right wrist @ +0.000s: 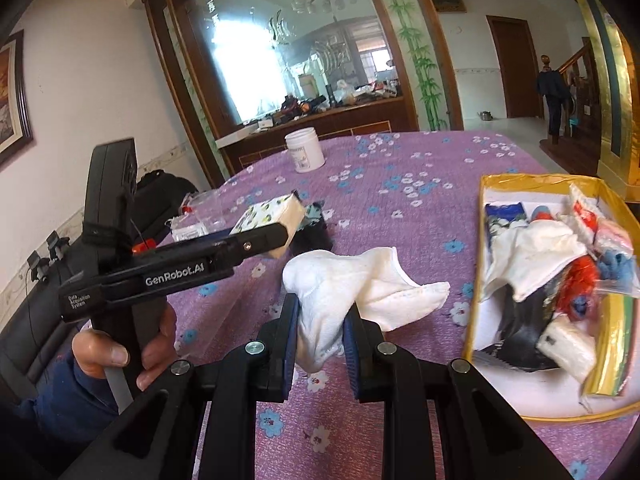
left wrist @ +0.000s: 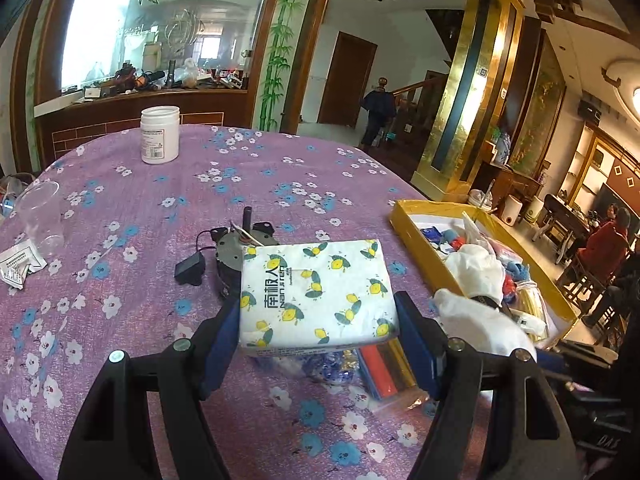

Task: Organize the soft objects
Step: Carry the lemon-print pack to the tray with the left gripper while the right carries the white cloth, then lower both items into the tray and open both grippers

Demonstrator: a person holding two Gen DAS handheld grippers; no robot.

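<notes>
My left gripper (left wrist: 318, 316) is shut on a white tissue pack (left wrist: 316, 292) printed with lemons and holds it above the purple flowered tablecloth (left wrist: 140, 208). The pack also shows in the right wrist view (right wrist: 272, 216), clamped in the left gripper's black jaws. My right gripper (right wrist: 322, 320) is shut on a white cloth (right wrist: 352, 292) that hangs out to the right, above the table. The cloth also shows in the left wrist view (left wrist: 476, 320). A yellow-rimmed box (right wrist: 472, 320) at the right holds several soft items, also in the left wrist view (left wrist: 404, 220).
A white jar (left wrist: 160, 134) stands at the far side of the table. A clear plastic cup (left wrist: 40, 216) and a sachet (left wrist: 18, 266) lie at the left. A small black motor with a wire (left wrist: 224, 252) sits behind the tissue pack. A bag of coloured items (left wrist: 380, 372) lies under it.
</notes>
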